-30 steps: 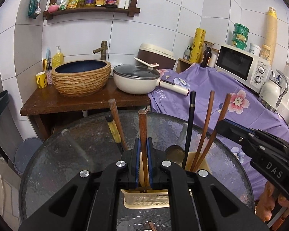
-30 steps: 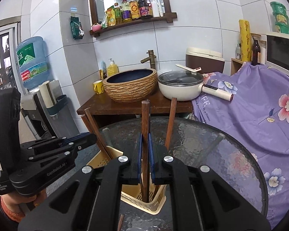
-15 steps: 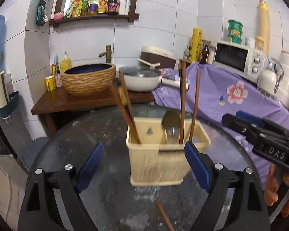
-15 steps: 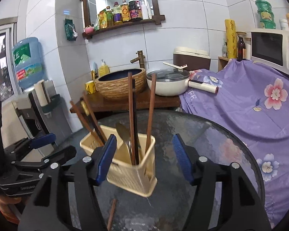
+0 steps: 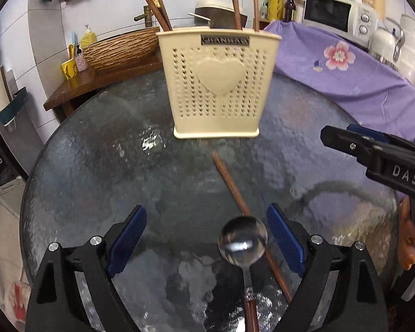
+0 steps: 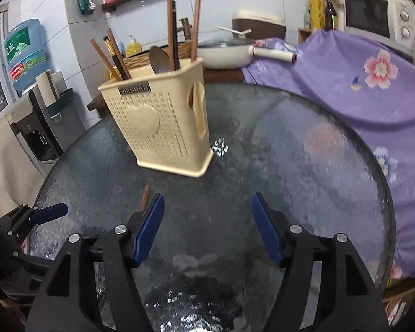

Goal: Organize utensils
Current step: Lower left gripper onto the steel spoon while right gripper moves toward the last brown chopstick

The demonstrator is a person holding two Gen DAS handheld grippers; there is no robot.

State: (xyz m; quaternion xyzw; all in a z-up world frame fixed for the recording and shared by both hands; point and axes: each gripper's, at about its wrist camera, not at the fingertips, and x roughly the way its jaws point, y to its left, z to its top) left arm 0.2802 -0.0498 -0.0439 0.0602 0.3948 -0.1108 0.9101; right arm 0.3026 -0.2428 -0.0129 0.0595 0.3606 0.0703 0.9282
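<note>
A cream perforated utensil holder (image 5: 217, 83) stands on the round glass table (image 5: 96, 171), holding several chopsticks and a spoon; it also shows in the right wrist view (image 6: 163, 121). A metal spoon (image 5: 243, 243) with a brown handle and a brown chopstick (image 5: 235, 191) lie on the glass. My left gripper (image 5: 206, 238) is open low over the table, the spoon bowl between its fingers. My right gripper (image 6: 207, 224) is open and empty over bare glass; it also shows at the right of the left wrist view (image 5: 373, 152). The chopstick's tip (image 6: 144, 197) shows beside its left finger.
A wooden counter behind the table carries a woven basin (image 5: 119, 49) and a lidded white pan (image 6: 227, 52). A purple flowered cloth (image 6: 359, 83) covers the right side, with a microwave (image 5: 340, 16) behind. A water dispenser (image 6: 25, 55) stands at the left.
Both grippers were shut on chopsticks over the holder, then opened and let them go into it. Both have since pulled back and dropped low over the table, the left one around the spoon.
</note>
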